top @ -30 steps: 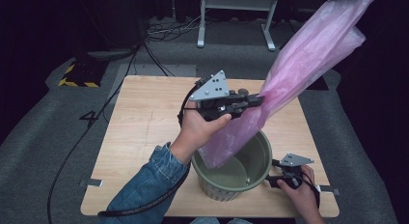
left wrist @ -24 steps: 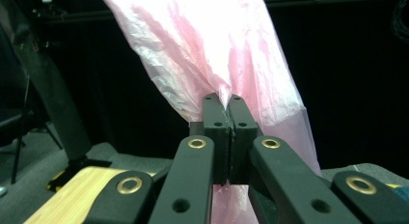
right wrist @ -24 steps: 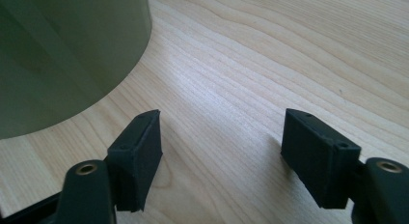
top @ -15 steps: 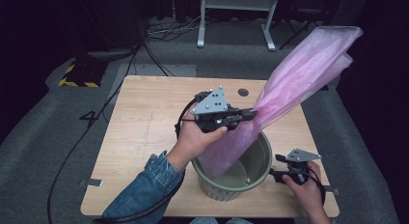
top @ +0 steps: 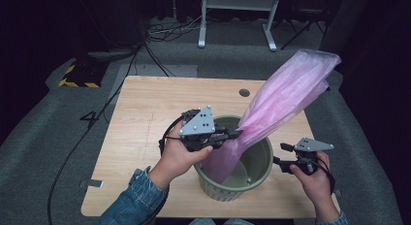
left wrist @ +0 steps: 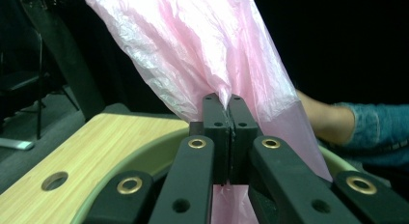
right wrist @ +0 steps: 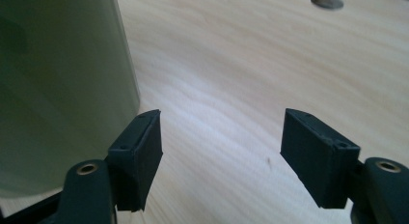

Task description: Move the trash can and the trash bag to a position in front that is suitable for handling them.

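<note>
Crinkled, translucent pink bag (top: 286,101) drapes into bin (top: 264,162).

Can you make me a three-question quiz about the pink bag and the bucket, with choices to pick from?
1. Where does the bottom end of the pink bag hang?
A. Inside the green bucket
B. On the floor
C. Flat on the wooden table

2. How many round holes can you see in the tabletop in the high view?
A. Three
B. One
C. None

3. How is the right tool standing?
A. Shut on the bag
C. Shut on the bucket's rim
B. Open with nothing between its jaws

Answers:
1 A: the high view shows the bag's lower end going down past the bucket's rim.
2 B: a single dark hole sits near the table's far edge.
3 B: the right tool view shows its jaws apart over bare wood, while the left tool is the one pinching the bag.
</note>
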Available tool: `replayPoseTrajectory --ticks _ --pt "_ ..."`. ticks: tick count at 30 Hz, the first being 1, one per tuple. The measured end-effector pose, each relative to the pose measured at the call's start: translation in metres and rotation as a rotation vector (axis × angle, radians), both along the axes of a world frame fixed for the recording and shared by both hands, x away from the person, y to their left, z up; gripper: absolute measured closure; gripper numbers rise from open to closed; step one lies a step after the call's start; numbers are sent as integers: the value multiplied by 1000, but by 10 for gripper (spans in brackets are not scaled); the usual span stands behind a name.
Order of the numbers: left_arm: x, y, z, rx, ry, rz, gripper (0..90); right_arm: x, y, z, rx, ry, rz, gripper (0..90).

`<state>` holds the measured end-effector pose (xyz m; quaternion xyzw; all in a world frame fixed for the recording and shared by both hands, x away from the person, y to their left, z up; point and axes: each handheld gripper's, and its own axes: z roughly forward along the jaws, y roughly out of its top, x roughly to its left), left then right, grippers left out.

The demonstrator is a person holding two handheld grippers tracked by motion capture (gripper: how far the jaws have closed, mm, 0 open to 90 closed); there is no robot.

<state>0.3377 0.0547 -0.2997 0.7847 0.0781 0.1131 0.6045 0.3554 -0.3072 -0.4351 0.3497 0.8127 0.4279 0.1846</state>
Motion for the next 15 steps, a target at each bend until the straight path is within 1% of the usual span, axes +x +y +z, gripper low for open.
replayPoseTrajectory --ticks 1,2,4,5,8,9,11,15 --pt "-2 1 1 6 -1 1 892 0 0 0 0 0 0 311" --pt "-4 2 2 17 -1 3 892 1 1 6 1 -10 7 311" --pt "-8 6 3 36 -4 7 891 5 4 24 18 -40 23 311" --pt "-10 9 3 45 -4 6 891 5 4 24 18 -40 23 311" --pt "-14 19 0 58 0 15 878 7 4 38 29 -65 30 311" --pt "-16 23 -2 59 -1 26 864 7 4 40 28 -69 31 311" --pt "-17 28 -6 65 4 31 861 8 6 43 28 -74 33 311" --pt "-21 37 -15 71 26 47 867 8 11 40 29 -64 45 311"
